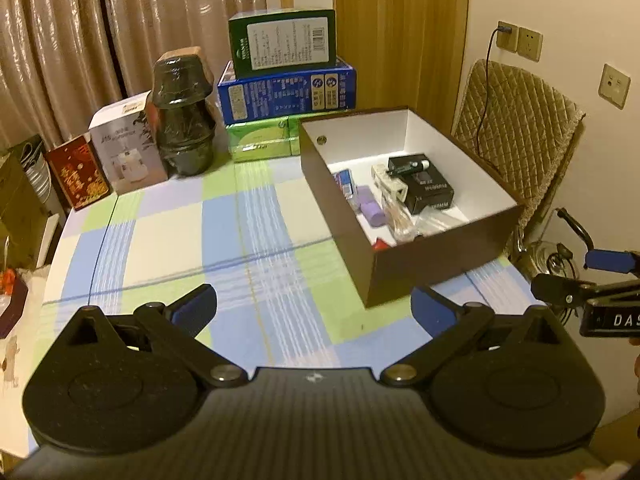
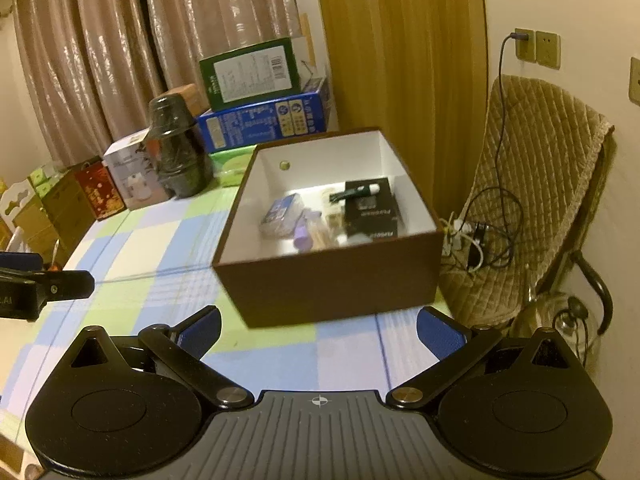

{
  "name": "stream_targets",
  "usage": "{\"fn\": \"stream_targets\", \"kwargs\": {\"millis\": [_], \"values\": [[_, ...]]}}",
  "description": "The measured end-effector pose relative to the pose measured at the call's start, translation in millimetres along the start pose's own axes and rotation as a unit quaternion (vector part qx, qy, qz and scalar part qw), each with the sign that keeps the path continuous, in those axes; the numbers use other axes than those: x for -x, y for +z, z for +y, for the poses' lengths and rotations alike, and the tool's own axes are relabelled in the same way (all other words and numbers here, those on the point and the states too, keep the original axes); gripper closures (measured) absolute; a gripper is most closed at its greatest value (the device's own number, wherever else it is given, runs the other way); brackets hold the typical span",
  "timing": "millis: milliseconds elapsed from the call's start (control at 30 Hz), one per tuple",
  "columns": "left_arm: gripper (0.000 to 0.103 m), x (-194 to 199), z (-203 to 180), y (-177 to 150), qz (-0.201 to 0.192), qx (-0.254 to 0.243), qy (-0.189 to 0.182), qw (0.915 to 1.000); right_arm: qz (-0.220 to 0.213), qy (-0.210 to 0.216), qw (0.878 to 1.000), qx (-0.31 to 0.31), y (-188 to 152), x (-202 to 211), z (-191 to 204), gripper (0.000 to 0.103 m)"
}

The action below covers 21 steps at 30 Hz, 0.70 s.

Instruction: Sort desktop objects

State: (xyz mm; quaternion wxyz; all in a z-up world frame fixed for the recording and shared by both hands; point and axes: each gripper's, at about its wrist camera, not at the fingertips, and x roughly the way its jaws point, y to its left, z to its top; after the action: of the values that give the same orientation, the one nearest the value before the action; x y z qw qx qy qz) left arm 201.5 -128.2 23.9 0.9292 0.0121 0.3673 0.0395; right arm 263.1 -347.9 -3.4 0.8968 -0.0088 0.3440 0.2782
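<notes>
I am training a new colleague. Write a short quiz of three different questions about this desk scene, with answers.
1. True or false: the left tongs and the right tongs are both open and hold nothing.
2. Which box lies at the top of the stack behind the brown box? A) green box B) blue box C) red box
3. Fill in: the small items, such as the purple roll, lie ____ the brown box.

Key: 1 true; 2 A; 3 inside.
</notes>
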Motion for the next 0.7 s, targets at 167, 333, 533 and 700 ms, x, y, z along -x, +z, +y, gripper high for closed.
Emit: {"fn": "stream_targets", "kwargs": {"millis": [167, 333, 533, 700], "values": [[0.001, 17, 3, -18, 0.011, 0.003, -0.002, 0.9999, 0.004, 0.0, 1.0, 0.005, -16, 17, 17, 0.002], [0.001, 31, 5, -34, 0.018, 0.003, 0.0, 0.9998, 0.007, 0.002, 1.0, 0.01, -31, 31, 31, 0.002], [0.001, 43, 7, -50, 0.025, 0.004, 0.007, 0.9997, 0.01, 0.004, 1.0, 0.012, -44, 42, 40, 0.002], [0.001, 51, 13, -61, 0.029, 0.007, 0.012, 0.9995, 0.013, 0.007, 1.0, 0.016, -53, 47, 47, 0.002]]}}
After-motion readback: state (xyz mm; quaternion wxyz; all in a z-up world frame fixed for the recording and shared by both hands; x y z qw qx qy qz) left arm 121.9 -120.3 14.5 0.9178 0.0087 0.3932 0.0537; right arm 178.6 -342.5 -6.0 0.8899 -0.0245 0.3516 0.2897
